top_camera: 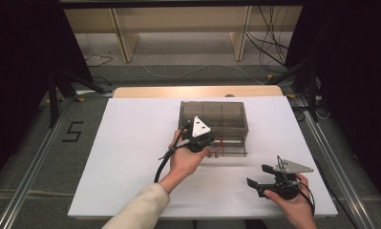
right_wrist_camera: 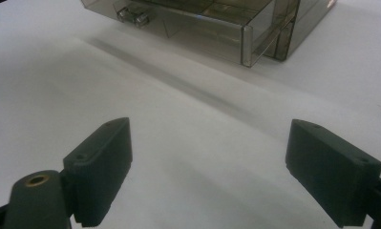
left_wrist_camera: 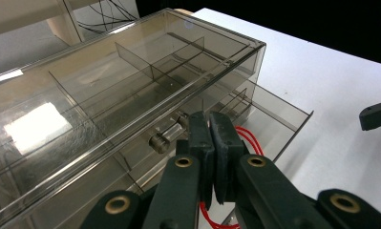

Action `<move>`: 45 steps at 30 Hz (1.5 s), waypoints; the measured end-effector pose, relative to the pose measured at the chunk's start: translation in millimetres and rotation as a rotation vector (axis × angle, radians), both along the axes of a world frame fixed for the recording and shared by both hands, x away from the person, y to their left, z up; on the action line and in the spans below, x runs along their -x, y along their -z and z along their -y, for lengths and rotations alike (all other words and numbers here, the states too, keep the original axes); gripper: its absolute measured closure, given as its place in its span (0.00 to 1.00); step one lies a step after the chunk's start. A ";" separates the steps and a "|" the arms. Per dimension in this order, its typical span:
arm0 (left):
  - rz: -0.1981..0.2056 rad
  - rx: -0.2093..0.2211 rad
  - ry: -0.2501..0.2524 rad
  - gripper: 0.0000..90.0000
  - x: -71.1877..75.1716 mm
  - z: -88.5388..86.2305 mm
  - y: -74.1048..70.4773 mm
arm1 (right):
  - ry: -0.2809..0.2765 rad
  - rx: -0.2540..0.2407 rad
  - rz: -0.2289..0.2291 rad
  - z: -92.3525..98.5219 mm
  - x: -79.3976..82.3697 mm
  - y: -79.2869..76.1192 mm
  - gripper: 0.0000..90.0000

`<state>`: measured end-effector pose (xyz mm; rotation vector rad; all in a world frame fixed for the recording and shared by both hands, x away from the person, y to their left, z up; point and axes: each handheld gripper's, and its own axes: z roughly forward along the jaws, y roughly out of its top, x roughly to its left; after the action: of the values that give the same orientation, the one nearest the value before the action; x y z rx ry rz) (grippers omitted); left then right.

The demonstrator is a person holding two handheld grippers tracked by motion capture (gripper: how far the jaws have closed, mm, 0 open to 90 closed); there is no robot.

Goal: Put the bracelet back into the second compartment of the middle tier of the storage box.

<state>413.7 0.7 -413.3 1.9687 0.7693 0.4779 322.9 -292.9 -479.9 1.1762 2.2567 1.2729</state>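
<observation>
White paper is spread over the bench [top_camera: 131, 157], and wooden shelves and loose cables can be seen behind it in the high view. A smoky see-through box [top_camera: 213, 126] with little rooms inside is set near the middle, and its lower drawer [top_camera: 232, 149] is pulled partway out toward the person. The left gripper [top_camera: 205, 143] is held right at the front of that drawer, while the right gripper [top_camera: 256, 175] is kept well apart, low and to the right, with its jaws spread and nothing between them. In the left gripper view, the left gripper [left_wrist_camera: 212, 129] is seen with its jaws pressed together, just above a red string or band [left_wrist_camera: 248, 138] that lies in the open drawer [left_wrist_camera: 279, 119], close to a small clear knob [left_wrist_camera: 160, 141]. It cannot be told whether the red thing is pinched. In the right gripper view, the right gripper [right_wrist_camera: 207, 157] is seen wide open over bare bench [right_wrist_camera: 178, 95], with the box [right_wrist_camera: 255, 28] farther off. The step in hand is judged to be work at the open drawer. Next, a small, careful pull or push is likely called for, with the box kept from sliding.
</observation>
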 end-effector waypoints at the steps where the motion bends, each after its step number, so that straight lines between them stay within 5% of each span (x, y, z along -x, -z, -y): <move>1: 0.001 0.000 -0.001 0.98 -0.8 0.5 0.5 | -0.001 -0.002 0.004 0.1 -0.1 0.1 0.19; 45: 0.057 -0.062 -0.012 0.98 -13.3 10.0 20.8 | -0.004 -0.001 0.006 0.9 -0.3 0.2 0.19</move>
<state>427.0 -9.3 -434.1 2.0001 0.7382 0.5684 323.2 -293.8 -480.0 1.1671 2.2556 1.2778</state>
